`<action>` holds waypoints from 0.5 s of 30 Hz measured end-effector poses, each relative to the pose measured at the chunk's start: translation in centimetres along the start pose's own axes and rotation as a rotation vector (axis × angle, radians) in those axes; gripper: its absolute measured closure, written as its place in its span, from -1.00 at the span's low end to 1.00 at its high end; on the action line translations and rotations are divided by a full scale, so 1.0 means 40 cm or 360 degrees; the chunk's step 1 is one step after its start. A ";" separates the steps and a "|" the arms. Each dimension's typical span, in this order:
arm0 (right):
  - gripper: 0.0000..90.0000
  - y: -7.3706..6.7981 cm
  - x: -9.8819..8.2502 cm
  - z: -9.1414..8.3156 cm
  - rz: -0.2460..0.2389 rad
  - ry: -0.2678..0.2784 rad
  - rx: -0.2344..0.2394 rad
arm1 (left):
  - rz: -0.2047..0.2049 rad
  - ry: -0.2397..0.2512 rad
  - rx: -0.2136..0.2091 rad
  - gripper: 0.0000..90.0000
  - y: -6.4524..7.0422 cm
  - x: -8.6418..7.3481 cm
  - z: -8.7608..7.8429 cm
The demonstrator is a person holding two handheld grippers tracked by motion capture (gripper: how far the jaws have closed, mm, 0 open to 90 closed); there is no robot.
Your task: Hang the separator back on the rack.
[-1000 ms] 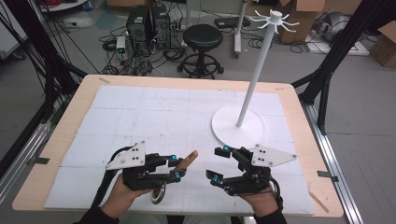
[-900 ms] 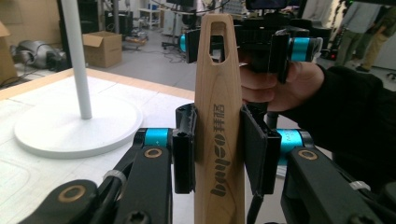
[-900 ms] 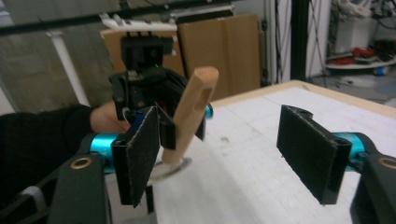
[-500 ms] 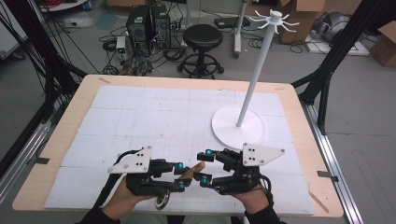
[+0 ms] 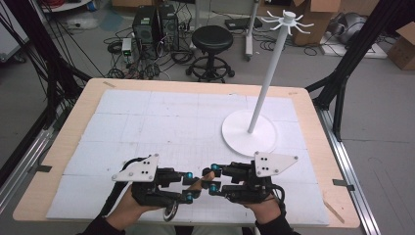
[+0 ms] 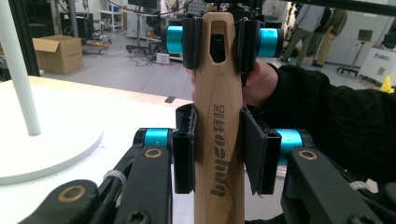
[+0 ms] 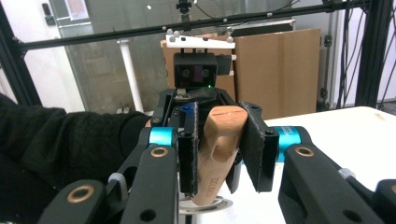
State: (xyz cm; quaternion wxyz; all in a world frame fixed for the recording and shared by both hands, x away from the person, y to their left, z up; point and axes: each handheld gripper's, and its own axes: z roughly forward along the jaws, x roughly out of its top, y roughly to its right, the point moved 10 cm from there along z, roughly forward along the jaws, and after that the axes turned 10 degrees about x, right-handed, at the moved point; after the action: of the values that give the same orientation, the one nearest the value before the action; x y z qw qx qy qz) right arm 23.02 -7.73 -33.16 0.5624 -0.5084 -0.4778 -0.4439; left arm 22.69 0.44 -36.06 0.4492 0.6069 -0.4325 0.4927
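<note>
Wooden handle (image 6: 219, 135) of a kitchen tool spans the gap between the two grippers, just above the near edge of the table (image 5: 68, 147). The left gripper (image 5: 188, 185) clamps it lower down, pads against both flat sides. The right gripper (image 5: 210, 180) has just been closing, and its jaws now pinch the end with the hanging slot (image 7: 219, 140). For a clean handover, the right grip should be proven firm before the left lets go, with the handle kept level and square between the pads. The white stand (image 5: 266, 83) with hooks on top is well apart, likely the place to hang it.
</note>
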 end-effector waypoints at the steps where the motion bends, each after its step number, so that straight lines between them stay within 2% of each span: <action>1: 0.55 0.000 0.000 0.000 0.0000 0.0000 0.0000 | 0.0000 0.0000 0.0000 0.49 0.000 0.000 0.000; 2: 0.56 0.001 0.003 0.001 0.0042 0.0003 -0.0022 | -0.0011 0.0001 -0.0008 0.49 -0.001 0.000 -0.001; 3: 0.56 0.001 0.003 0.001 0.0042 0.0003 -0.0022 | -0.0011 0.0001 -0.0008 0.49 -0.001 0.000 -0.001; 4: 0.56 0.000 0.004 0.004 0.0077 -0.0020 -0.0044 | -0.0018 0.0006 -0.0009 0.49 -0.002 -0.001 -0.003; 9: 0.57 -0.002 0.014 0.017 0.0096 -0.0053 -0.0069 | -0.0053 0.0005 -0.0002 0.46 -0.002 -0.002 -0.005; 11: 0.57 -0.002 0.019 0.021 0.0085 -0.0057 -0.0091 | -0.0061 -0.0010 0.0013 0.25 -0.003 -0.004 -0.004; 12: 0.57 -0.002 0.019 0.021 0.0085 -0.0057 -0.0091 | -0.0091 -0.0030 0.0034 0.25 -0.005 -0.007 -0.003; 13: 0.58 -0.001 0.025 0.023 0.0075 -0.0063 -0.0117 | -0.0087 -0.0052 0.0055 0.14 -0.004 -0.012 -0.005; 15: 0.58 0.000 0.026 0.022 0.0073 -0.0071 -0.0136 | -0.0082 -0.0058 0.0073 0.12 -0.003 -0.014 -0.005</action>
State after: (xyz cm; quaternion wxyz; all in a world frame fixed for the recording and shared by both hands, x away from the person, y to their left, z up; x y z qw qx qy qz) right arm 23.12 -6.87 -32.09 0.5392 -0.5526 -0.4591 -0.4394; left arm 22.68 0.71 -36.59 0.4397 0.6369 -0.4135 0.4796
